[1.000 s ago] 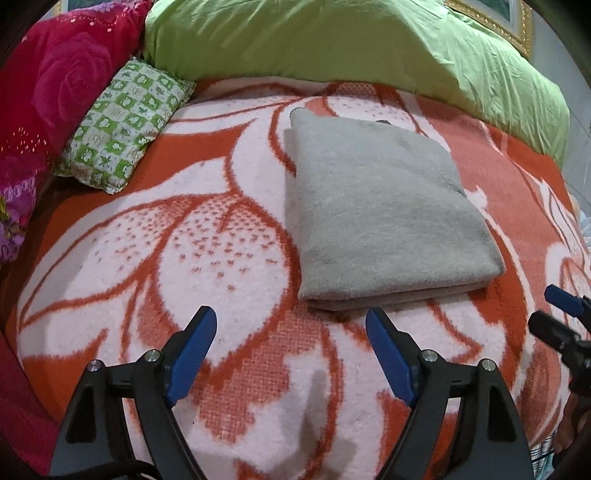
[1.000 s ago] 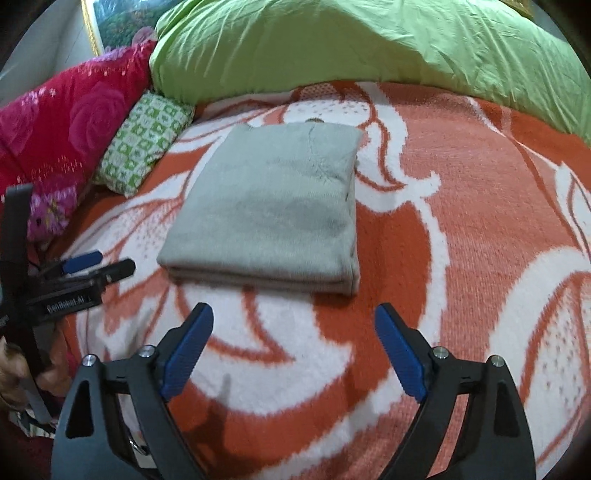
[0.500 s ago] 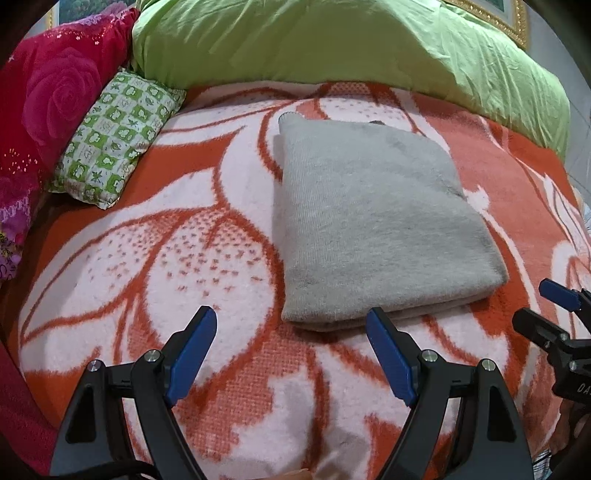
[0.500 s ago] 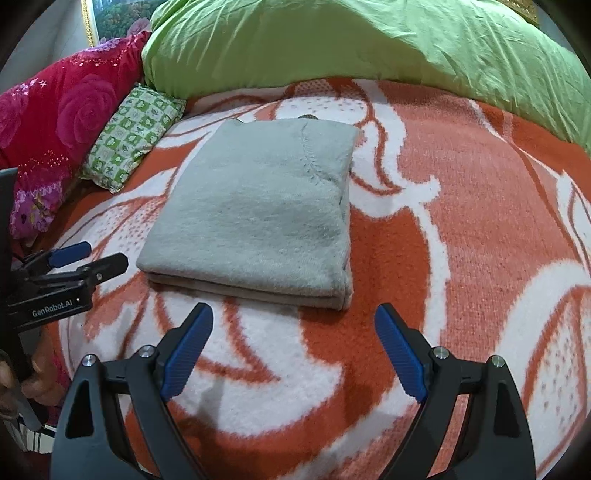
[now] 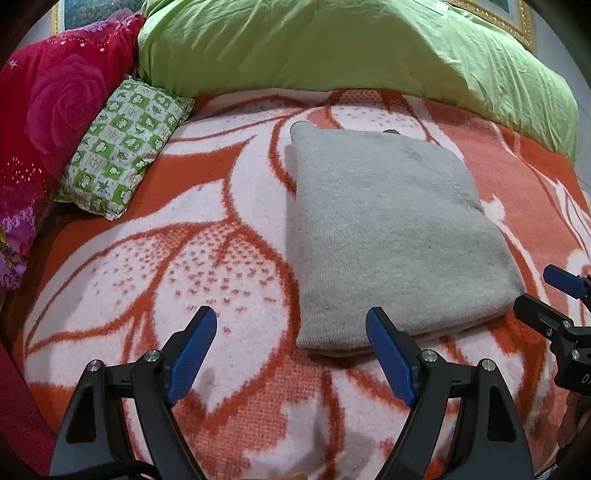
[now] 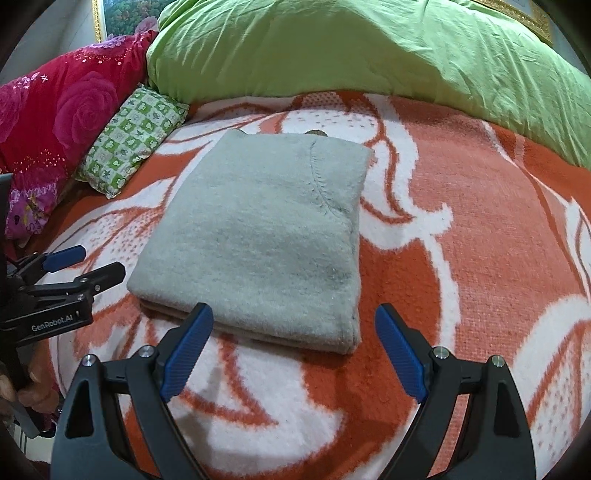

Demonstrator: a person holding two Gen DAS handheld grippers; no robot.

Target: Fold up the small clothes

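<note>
**A:** What sits nearest the lenses?

**B:** The left gripper (image 5: 291, 349), its blue-padded jaws spread wide with nothing between them, held over the orange-and-white blanket (image 5: 147, 266) that covers the bed. Its right-hand finger overlaps the near edge of the folded cloth in that view; whether it touches the cloth I cannot tell.

**A:** And the other one?

**B:** The right gripper (image 6: 293, 345) is just as wide apart and empty. Its left-hand finger lies in front of the cloth's near edge, and again contact cannot be judged. Each gripper also shows at the edge of the other's view, beside the cloth.

**A:** Where is the garment?

**B:** The grey folded garment (image 6: 258, 240) lies flat on the blanket, in the middle of the bed, just beyond both grippers. It forms a neat rectangle of several stacked layers, visible along the near edge. A curved seam runs across its top face toward the far right corner.

**A:** What lies past it?

**B:** To the far left, a small green-and-white patterned pillow (image 6: 135, 142) rests on the blanket, well apart from the garment. Beside that pillow, further left, is a red bedcover with pink roses (image 5: 55, 99). Across the far end of the bed stretches a bulky lime-green duvet (image 6: 351, 48), its lower edge lying on the blanket. Behind it a gold picture frame (image 5: 513, 22) shows at the top right.
</note>
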